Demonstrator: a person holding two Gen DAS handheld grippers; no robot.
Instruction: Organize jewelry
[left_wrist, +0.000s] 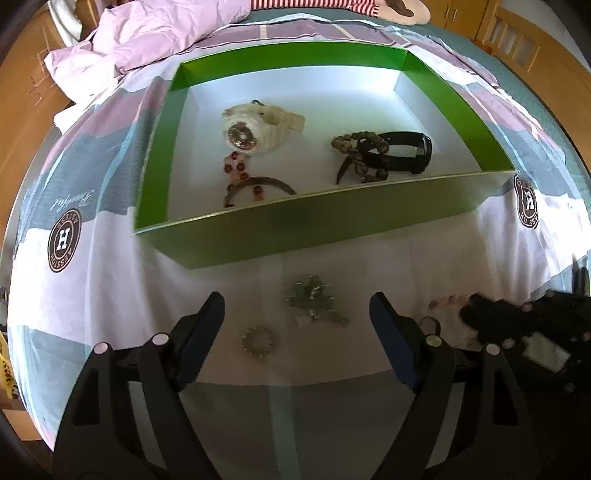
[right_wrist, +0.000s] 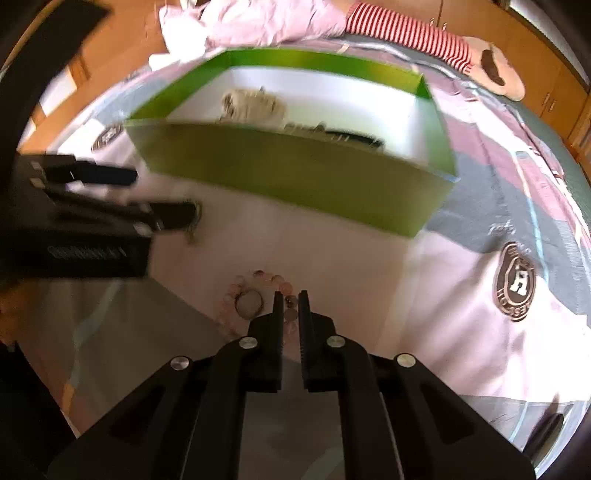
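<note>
A green box (left_wrist: 317, 225) with a white floor lies on the bed and holds a white watch (left_wrist: 255, 129), a red bead string (left_wrist: 236, 171), a dark bangle (left_wrist: 264, 182), a brown bead bracelet (left_wrist: 364, 155) and a black band (left_wrist: 406, 151). My left gripper (left_wrist: 297, 306) is open above a green jewel piece (left_wrist: 314, 301) and a small silver ring piece (left_wrist: 258, 339) on the sheet. My right gripper (right_wrist: 291, 301) is shut on a pink bead bracelet (right_wrist: 258, 280), beside a round ring (right_wrist: 249, 302). The box also shows in the right wrist view (right_wrist: 295, 177).
The patterned bedsheet (left_wrist: 92, 295) covers the bed. A crumpled pink quilt (left_wrist: 147, 40) lies behind the box. A red-striped soft toy (right_wrist: 406, 33) lies at the far side. Wooden furniture (right_wrist: 554, 92) surrounds the bed. The left gripper shows in the right wrist view (right_wrist: 122, 195).
</note>
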